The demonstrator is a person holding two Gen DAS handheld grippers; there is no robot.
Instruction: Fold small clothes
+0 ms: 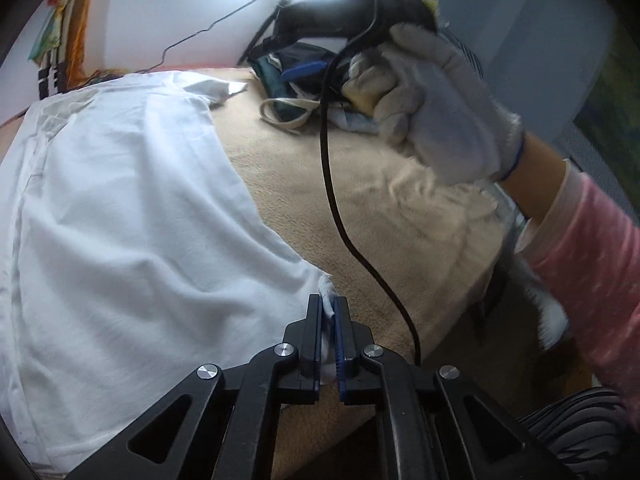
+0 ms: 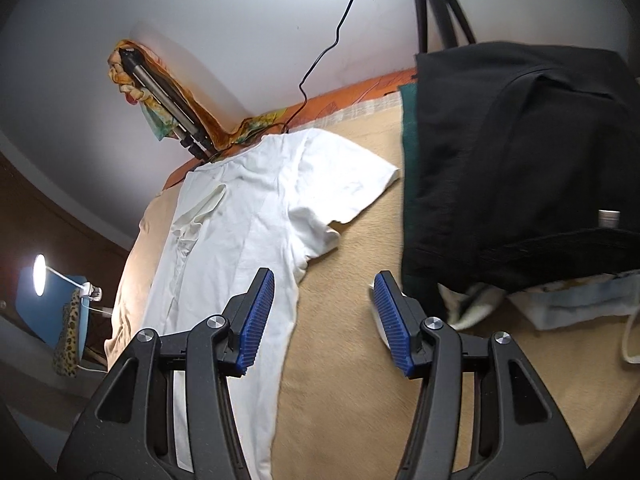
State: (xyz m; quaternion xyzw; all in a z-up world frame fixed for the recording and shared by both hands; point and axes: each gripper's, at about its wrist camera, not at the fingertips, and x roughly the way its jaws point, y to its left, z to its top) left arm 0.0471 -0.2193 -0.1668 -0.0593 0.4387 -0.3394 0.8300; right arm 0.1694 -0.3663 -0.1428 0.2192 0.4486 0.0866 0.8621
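A white T-shirt (image 1: 120,208) lies spread flat on a beige blanket (image 1: 360,208). My left gripper (image 1: 330,312) is shut on the shirt's near hem corner, and a small bunch of white cloth shows between its blue pads. In the right wrist view the same T-shirt (image 2: 248,232) stretches away from me with one short sleeve out to the right. My right gripper (image 2: 324,312) hangs open above the blanket (image 2: 360,360) beside the shirt's right edge, with nothing between its fingers. A person's gloved hand (image 1: 436,108) holds the right gripper's handle above the bed.
A pile of dark clothes (image 2: 512,160) sits on the right of the bed, over pale cloth (image 2: 580,300). A black cable (image 1: 340,216) runs across the blanket. A pink sleeve (image 1: 592,264) is at the right. A folded tripod (image 2: 168,100) leans in the far corner.
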